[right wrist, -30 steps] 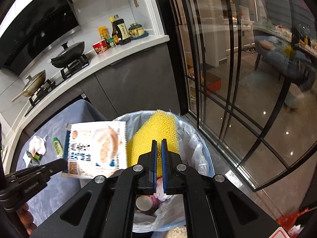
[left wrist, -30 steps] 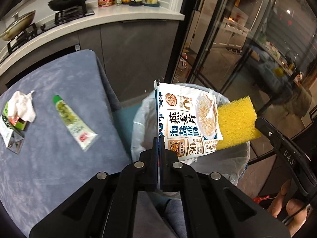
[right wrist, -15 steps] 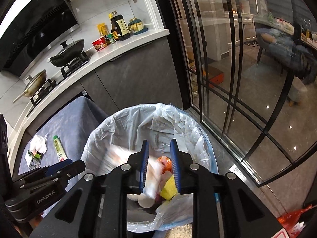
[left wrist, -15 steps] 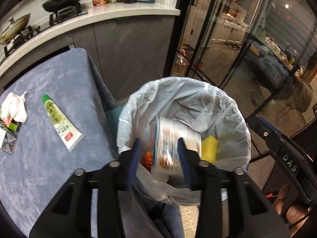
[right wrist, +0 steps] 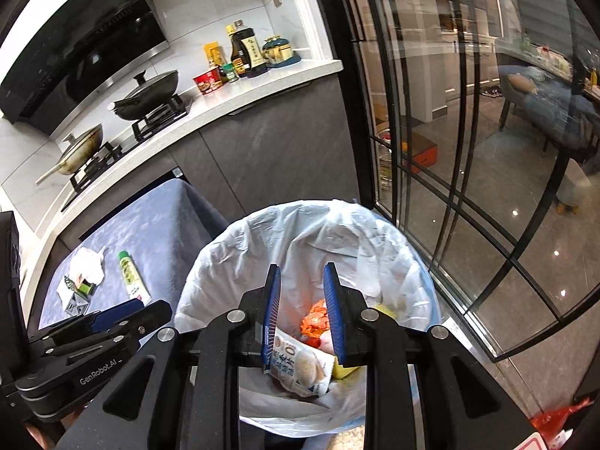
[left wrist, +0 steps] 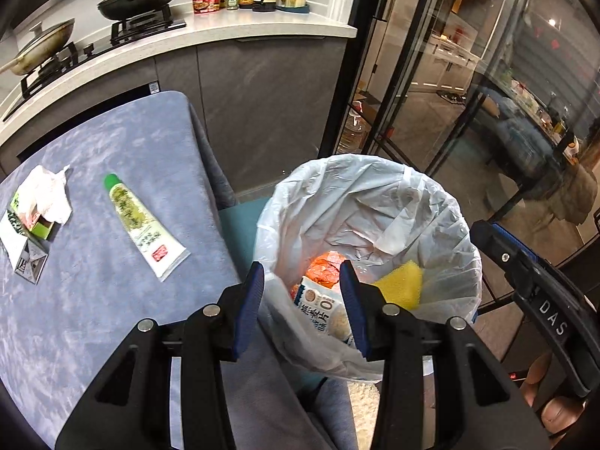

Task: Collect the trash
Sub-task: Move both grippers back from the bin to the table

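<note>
Trash sits in the lined bin (left wrist: 360,202): oat packet (left wrist: 318,309), yellow sponge (left wrist: 403,283), orange wrapper (left wrist: 326,268). Left gripper (left wrist: 302,287) hangs over the near rim, jaws partly apart, empty. Right gripper (right wrist: 302,290) over the bin too, a narrower gap, nothing held. Farther out on the blue table (left wrist: 93,300): tube (left wrist: 144,225), tissue (left wrist: 47,193), small wrappers (left wrist: 20,236).

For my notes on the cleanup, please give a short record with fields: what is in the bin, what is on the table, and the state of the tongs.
bin: white-lined trash bin holds printed oatmeal packet, yellow sponge, orange wrapper
table: green-capped tube, crumpled white tissue, small packets on blue cloth table
left tongs: open, empty
right tongs: open, empty
</note>
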`<state>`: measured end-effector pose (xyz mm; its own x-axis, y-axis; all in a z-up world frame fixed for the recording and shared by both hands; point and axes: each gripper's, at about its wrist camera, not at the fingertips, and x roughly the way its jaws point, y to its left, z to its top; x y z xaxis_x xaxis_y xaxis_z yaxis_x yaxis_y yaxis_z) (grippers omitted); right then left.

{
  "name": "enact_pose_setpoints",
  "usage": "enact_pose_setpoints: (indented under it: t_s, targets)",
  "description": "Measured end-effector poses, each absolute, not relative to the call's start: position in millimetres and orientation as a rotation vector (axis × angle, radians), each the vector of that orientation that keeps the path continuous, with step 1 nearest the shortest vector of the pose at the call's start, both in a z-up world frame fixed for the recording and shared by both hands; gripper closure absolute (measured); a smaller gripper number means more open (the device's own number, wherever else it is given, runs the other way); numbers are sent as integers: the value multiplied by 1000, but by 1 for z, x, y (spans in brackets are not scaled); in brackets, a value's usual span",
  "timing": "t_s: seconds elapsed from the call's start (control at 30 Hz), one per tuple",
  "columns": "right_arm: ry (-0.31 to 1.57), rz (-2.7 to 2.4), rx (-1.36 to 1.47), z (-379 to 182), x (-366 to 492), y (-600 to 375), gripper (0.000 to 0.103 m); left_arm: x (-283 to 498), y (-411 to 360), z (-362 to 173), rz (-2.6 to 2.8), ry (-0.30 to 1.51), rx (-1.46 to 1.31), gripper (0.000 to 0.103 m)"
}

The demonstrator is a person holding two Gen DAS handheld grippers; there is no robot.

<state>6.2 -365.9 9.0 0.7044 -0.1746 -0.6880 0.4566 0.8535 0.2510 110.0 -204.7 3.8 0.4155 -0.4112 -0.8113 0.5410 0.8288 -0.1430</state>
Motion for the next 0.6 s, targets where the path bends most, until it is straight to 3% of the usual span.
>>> enact_pose_setpoints:
  t_s: [0.47, 0.6]
  targets:
    - [734, -242, 353, 15, 39, -299, 79, 129, -118, 9, -459, 976, 61, 62]
    - [751, -181, 316, 15, 56, -266, 79, 139, -70, 9, -354, 976, 14, 46]
